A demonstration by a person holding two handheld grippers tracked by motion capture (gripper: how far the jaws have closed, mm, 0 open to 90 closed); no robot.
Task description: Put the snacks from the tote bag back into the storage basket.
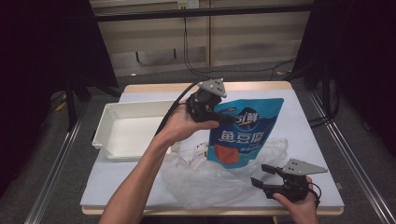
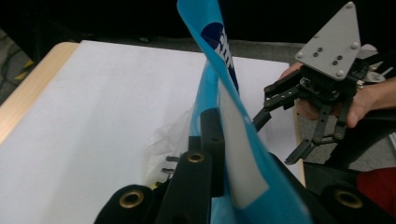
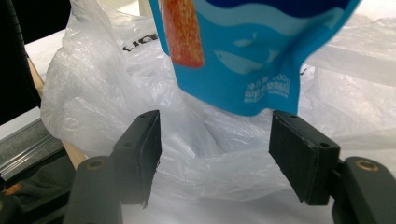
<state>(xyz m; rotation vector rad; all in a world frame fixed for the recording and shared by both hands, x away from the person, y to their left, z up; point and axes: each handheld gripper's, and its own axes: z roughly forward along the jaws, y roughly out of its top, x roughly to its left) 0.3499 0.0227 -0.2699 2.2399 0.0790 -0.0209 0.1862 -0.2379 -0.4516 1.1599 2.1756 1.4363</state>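
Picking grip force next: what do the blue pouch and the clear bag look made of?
Blue pouch: glossy printed plastic film, apparently; it bends smoothly. Clear bag: thin translucent plastic, crinkled and slack on the table. Both look flimsy.

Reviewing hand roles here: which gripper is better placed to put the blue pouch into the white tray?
Left. The left gripper is shut on the blue pouch, holding it up right beside the white tray. The right gripper is open and sits low by the plastic bag.
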